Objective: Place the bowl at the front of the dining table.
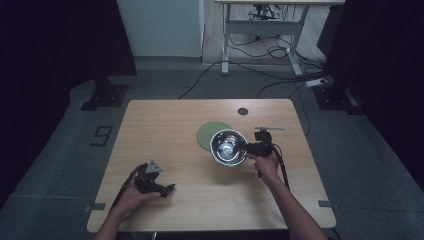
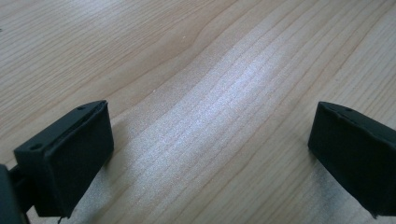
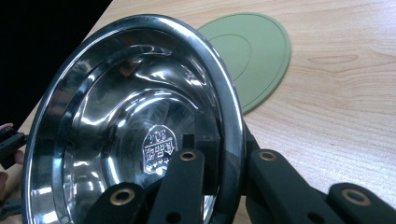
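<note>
Right gripper (image 1: 248, 147) clamping the steel bowl's (image 1: 227, 147) rim, seemingly tilting it beside the green mat (image 1: 209, 132); left gripper (image 1: 169, 189) resting wide open, empty, on the worktop (image 1: 165, 125).

A shiny metal bowl (image 1: 228, 148) sat right of the tabletop's (image 1: 165, 125) middle, partly over a green mat (image 1: 207, 133). The right gripper (image 1: 248, 147) pinched its rim. The left gripper (image 1: 169, 189) rested near the front left corner.
</note>
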A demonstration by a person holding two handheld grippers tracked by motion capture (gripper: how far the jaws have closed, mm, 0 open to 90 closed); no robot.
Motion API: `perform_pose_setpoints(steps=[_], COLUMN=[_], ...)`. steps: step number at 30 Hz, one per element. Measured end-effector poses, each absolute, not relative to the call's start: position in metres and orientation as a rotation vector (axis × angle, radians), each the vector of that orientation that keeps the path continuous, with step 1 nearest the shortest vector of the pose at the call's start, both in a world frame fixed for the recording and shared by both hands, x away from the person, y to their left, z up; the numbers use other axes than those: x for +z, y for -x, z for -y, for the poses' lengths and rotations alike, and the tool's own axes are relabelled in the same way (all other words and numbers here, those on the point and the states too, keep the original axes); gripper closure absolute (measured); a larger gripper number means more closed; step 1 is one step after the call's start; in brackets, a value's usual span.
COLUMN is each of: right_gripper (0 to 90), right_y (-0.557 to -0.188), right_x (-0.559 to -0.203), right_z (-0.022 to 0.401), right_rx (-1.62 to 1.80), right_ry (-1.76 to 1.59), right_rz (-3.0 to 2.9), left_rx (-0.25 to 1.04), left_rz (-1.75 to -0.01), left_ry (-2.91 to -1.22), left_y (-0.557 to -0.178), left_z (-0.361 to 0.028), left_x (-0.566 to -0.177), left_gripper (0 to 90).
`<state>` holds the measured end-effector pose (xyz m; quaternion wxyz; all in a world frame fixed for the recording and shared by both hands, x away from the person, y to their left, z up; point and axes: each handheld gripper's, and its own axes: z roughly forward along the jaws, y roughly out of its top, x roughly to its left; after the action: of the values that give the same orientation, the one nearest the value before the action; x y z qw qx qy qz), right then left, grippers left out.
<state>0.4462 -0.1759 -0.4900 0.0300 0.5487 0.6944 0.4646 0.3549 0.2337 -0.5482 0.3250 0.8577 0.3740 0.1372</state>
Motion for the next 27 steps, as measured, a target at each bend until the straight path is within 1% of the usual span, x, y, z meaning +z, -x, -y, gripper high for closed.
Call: perform_pose_setpoints(steps=[27], right_gripper=[87.0], right_y=[-0.470], right_x=[-0.485], right_z=[0.160], right_rx=[1.415], right_ry=[-1.694], right_rz=[-2.137], left_rx=[0.358], left_rz=[-0.978], left_ry=[-2.250], left_y=[-0.355], left_z=[-0.234], left_x=[-0.548], left_gripper=[0.1])
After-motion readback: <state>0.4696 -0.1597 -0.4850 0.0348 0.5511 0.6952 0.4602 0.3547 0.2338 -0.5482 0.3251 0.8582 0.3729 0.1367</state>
